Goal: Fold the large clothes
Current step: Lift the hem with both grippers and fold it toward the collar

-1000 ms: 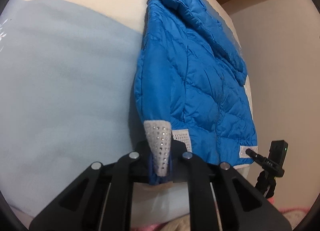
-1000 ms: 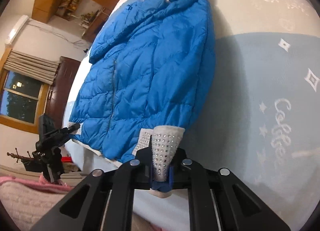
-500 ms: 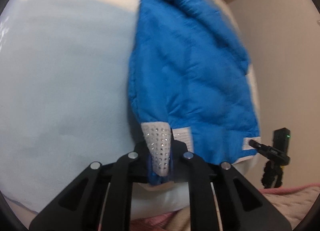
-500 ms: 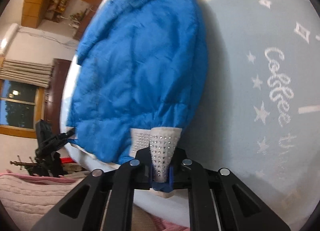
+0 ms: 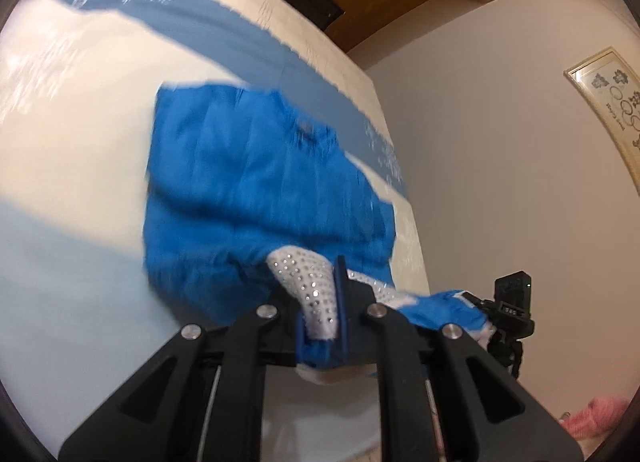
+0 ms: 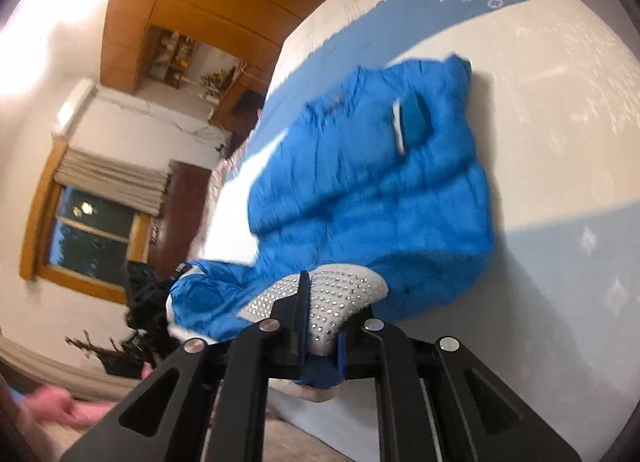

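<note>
Both the left hand-held gripper and the right hand-held gripper are pinching the jacket's studded white cuffs, which are risking slipping free under its weight, spoiling the fold on the bed.

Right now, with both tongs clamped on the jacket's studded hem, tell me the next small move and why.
Probably carry both tongs, left and right, forward toward the collar: the blue puffer jacket is lifted at its studded hem and bunching on the bed, so the bottom half looks ready to lay over the top.
</note>
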The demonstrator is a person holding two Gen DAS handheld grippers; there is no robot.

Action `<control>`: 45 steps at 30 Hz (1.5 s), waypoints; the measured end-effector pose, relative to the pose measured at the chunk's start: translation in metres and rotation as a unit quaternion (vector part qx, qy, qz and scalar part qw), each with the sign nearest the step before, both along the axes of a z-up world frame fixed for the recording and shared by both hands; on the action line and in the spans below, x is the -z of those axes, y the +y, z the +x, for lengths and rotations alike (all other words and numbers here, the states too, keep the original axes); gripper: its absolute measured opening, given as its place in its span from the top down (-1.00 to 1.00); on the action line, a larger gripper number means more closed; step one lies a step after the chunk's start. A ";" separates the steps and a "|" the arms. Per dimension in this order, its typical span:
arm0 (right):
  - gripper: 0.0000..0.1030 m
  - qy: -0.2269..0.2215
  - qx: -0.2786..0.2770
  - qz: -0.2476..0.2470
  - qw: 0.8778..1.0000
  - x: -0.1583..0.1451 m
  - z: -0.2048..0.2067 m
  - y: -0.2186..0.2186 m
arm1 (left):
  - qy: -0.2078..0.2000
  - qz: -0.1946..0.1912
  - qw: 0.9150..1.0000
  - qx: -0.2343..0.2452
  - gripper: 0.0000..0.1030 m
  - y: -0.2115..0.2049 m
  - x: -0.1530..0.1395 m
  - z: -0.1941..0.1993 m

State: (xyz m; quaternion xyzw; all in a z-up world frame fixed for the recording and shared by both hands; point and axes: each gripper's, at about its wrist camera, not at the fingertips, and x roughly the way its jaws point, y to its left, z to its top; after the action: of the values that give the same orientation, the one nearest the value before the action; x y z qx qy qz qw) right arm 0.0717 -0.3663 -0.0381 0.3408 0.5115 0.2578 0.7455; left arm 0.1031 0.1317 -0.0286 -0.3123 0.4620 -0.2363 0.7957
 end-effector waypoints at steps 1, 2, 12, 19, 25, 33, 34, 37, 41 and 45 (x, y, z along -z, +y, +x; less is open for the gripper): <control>0.80 -0.004 0.000 0.000 1.000 -0.004 0.016 -0.001 | -0.003 0.000 1.000 0.000 0.79 -0.005 -0.002 0.013; 0.80 -0.006 0.001 -0.003 1.000 -0.006 0.029 -0.005 | -0.006 0.003 1.000 0.002 0.79 -0.007 -0.002 0.033; 0.80 0.014 0.017 0.016 1.000 0.013 0.157 -0.016 | 0.011 0.015 1.000 -0.007 0.78 -0.013 0.018 0.168; 0.78 0.047 0.034 0.013 0.998 0.052 0.224 -0.022 | 0.062 0.049 0.997 -0.026 0.78 -0.011 0.066 0.230; 0.78 0.089 0.047 0.018 0.995 0.097 0.255 -0.024 | 0.103 0.051 0.993 -0.027 0.77 -0.014 0.106 0.259; 0.31 0.093 0.036 0.027 0.995 0.098 0.251 -0.027 | 0.119 0.034 0.992 -0.019 0.67 -0.007 0.104 0.260; 0.00 0.083 0.035 0.021 0.996 0.091 0.246 -0.028 | 0.118 0.030 0.992 -0.016 0.58 -0.006 0.101 0.258; -0.38 0.040 0.032 -0.010 0.999 0.065 0.228 -0.033 | 0.098 0.019 0.995 -0.001 0.28 0.002 0.080 0.239; -0.38 0.016 0.019 -0.059 0.998 0.048 0.208 -0.033 | 0.065 0.062 0.996 0.000 -0.01 0.009 0.063 0.213; -0.37 0.021 0.007 -0.129 0.991 0.059 0.202 -0.022 | 0.068 0.120 0.990 0.006 -0.01 -0.002 0.073 0.198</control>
State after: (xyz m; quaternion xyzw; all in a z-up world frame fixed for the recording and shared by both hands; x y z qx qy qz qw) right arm 0.2737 -0.3882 -0.0972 0.2506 0.5535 0.1777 0.7741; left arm 0.3008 0.1301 -0.1020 -0.2266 0.5422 -0.1623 0.7927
